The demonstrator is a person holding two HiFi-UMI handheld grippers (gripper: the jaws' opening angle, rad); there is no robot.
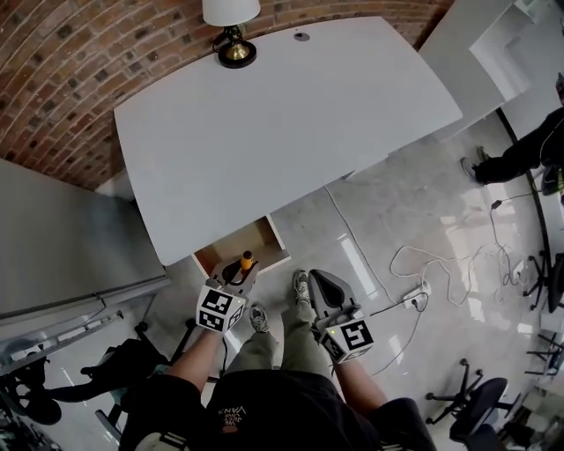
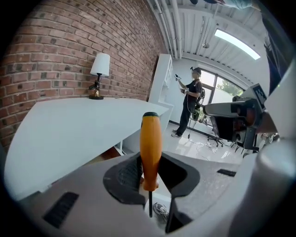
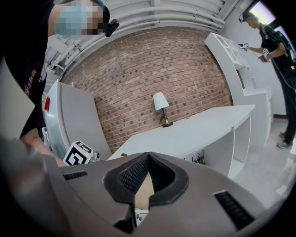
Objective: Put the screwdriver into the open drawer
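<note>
The screwdriver (image 1: pixel 246 262) has an orange handle and a thin dark shaft. It stands upright, handle up, in my left gripper (image 1: pixel 236 270), just at the front edge of the open wooden drawer (image 1: pixel 239 244) under the white desk (image 1: pixel 282 123). In the left gripper view the handle (image 2: pixel 151 148) is clamped between the dark pads and the shaft points down, with my left gripper (image 2: pixel 151 178) shut on it. My right gripper (image 1: pixel 319 289) hangs over the floor to the right of the drawer. Its jaws (image 3: pixel 147 161) are closed with nothing in them.
A lamp (image 1: pixel 232 26) stands at the desk's far edge. A grey cabinet (image 1: pixel 62 238) lies to the left. Cables and a power strip (image 1: pixel 414 295) run over the shiny floor at right. Another person (image 2: pixel 192 104) stands far off, and office chairs (image 1: pixel 476 396) stand at lower right.
</note>
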